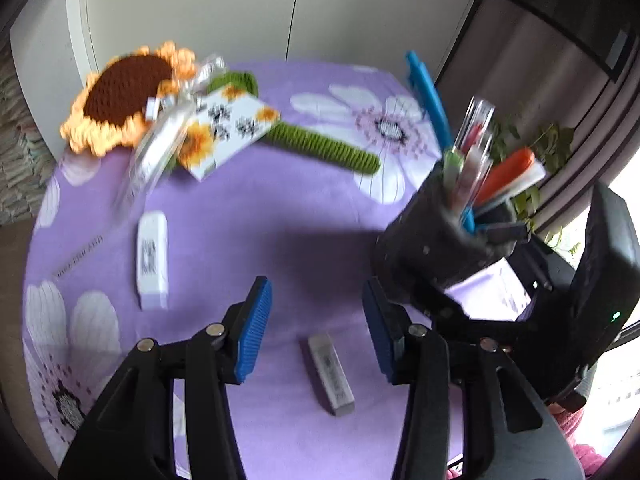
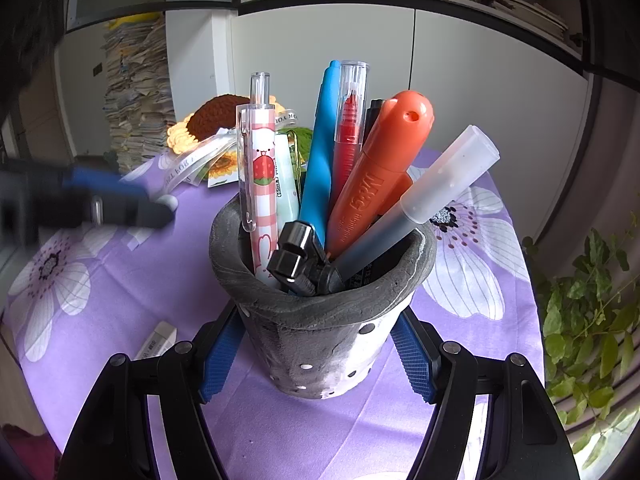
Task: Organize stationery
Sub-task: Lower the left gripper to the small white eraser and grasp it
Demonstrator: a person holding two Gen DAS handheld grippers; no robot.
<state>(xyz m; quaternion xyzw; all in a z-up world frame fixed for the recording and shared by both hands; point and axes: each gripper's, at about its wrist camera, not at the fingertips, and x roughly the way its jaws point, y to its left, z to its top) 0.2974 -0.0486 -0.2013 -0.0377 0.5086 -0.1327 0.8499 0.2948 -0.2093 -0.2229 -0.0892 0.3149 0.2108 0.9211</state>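
My right gripper (image 2: 316, 320) is shut on a grey pen holder (image 2: 320, 312), one blue pad against each side of it. The holder stands on the purple flowered cloth (image 2: 460, 360) and carries several pens, among them an orange highlighter (image 2: 380, 176) and a blue pen (image 2: 320, 168). In the left wrist view my left gripper (image 1: 315, 284) is open above the cloth, just left of the pen holder (image 1: 432, 248). A grey-white eraser (image 1: 331, 374) lies flat on the cloth below the gap between its pads, untouched. A white oblong item (image 1: 152, 258) lies further left.
A crochet sunflower (image 1: 124, 96) with a green stem, a ribbon and a printed card (image 1: 228, 128) lie at the table's far side. A leafy plant (image 2: 592, 320) hangs beyond the right edge. White cabinets and paper stacks (image 2: 136, 92) stand behind.
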